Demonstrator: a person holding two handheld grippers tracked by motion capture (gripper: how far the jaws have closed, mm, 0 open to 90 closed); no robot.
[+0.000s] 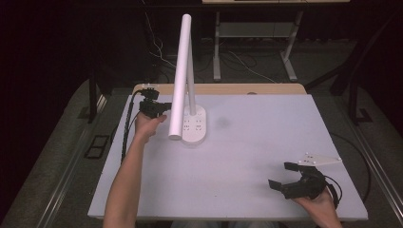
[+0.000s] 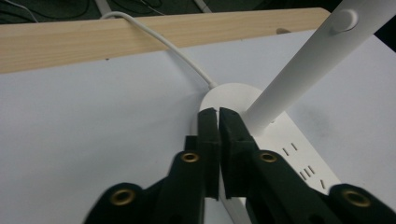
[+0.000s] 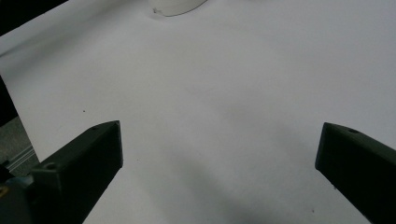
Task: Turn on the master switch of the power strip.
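high view: above, looking forward and down on the table (image 1: 237,161)
left gripper view: close along its jaws at the lamp base (image 2: 280,135)
right gripper view: low over bare table, lamp base far ahead
shared: lamp base, table

White lamp (image 1: 183,76) stands on table (image 1: 237,156).

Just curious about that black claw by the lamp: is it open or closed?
Closed. In its own view the left gripper has both jaws pressed together with nothing between them, tips over the desk lamp's base.

Both forearms are bare, with no sleeves in sight. The left tool (image 2: 218,114) is black, with blocky jaws and brass-ringed screw holes along its linkage. The right tool (image 1: 284,175) is black too, topped by a grey three-cornered plate (image 1: 319,159), trailing a black cable (image 1: 336,190).
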